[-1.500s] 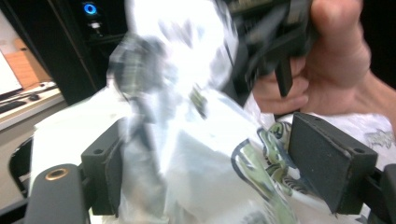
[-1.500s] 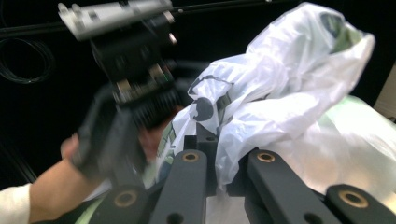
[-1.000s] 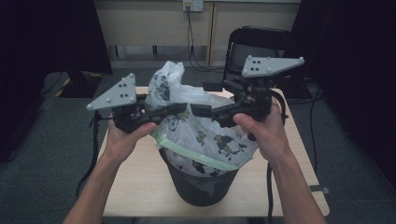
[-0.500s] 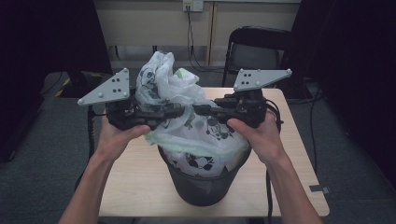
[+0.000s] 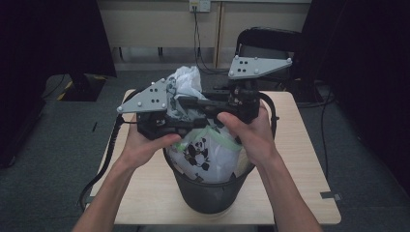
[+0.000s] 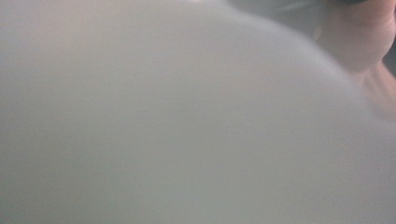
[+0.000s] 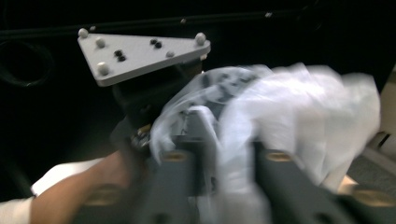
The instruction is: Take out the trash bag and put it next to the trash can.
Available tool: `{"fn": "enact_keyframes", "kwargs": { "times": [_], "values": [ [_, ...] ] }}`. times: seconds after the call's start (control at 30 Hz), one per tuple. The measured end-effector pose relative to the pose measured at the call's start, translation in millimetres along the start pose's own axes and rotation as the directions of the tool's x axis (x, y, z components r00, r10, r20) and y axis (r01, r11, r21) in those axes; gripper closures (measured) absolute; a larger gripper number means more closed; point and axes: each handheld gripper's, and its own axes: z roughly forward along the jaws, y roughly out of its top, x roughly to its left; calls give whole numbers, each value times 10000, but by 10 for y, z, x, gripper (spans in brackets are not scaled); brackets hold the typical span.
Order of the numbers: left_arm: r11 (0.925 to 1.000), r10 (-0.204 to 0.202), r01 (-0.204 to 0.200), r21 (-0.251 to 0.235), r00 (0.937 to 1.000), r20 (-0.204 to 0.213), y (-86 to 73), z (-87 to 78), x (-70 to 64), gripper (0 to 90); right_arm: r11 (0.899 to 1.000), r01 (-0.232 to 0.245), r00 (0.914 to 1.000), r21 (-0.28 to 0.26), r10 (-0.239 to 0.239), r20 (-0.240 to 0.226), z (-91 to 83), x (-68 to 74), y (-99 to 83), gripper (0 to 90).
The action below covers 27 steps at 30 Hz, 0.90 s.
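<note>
Both crossing over the bin (image 5: 212,193) on the tabletop (image 5: 300,174): right hand-held gripper (image 5: 186,102) clamped on bag (image 5: 186,79) plastic, seemingly for tying; left hand-held gripper (image 5: 193,124) grip impossible to tell.

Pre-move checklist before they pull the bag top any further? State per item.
1. Bag seated in the bin: ok, its body sits inside the rim.
2. Bin fully on the table: ok.
3. Right gripper on the bag top: ok, plastic lies between its jaws.
4. Left gripper grip: cannot tell, its jaws are hidden and its view is fogged by plastic.
5. Grippers apart from each other: not ok, they cross closely over the bag.
</note>
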Motion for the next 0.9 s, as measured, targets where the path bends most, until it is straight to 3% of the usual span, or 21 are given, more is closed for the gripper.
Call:
{"fn": "enact_keyframes", "kwargs": {
  "times": [0.07,0.13,0.27,0.33,0.43,0.53,0.6,0.7,0.83,0.9],
  "values": [
    [9997,-134,134,-228,9999,1,-29,-46,25,837,9999,-143,9995,-10,143,265,-40,1,-11,407],
    [9988,-218,212,-440,9997,-127,-35,-100,50,845,9998,-186,9972,23,184,723,-116,-1,-9,322],
    [9938,-471,424,-1031,9979,-435,6,-266,109,845,9995,-217,9836,251,168,1794,-270,-36,-54,227],
    [9881,-616,542,-1440,9970,-474,37,-354,137,846,9973,-365,9819,630,241,1877,-294,-69,-126,202],
    [9856,-598,516,-1613,9971,-465,61,-412,148,845,9960,-438,9835,781,293,1787,-298,-106,-218,206],
    [9870,-602,546,-1513,9976,-329,57,-397,140,786,9949,-294,9938,960,187,1099,-227,-142,-317,578],
    [9888,-570,567,-1379,9984,16,42,-377,139,626,9959,-175,9958,891,93,914,-196,-129,-316,733],
    [9962,-360,369,-789,9993,138,25,-349,120,407,9983,-145,9979,566,109,632,-196,-109,-261,814],
    [9998,-184,184,5,9998,101,-6,-237,86,257,9998,-203,9995,-48,204,256,-197,-91,-155,844],
    [9998,-157,157,144,9999,32,-10,-156,68,205,9993,-208,9998,-305,210,70,-153,-74,-108,849]
  ]
}}
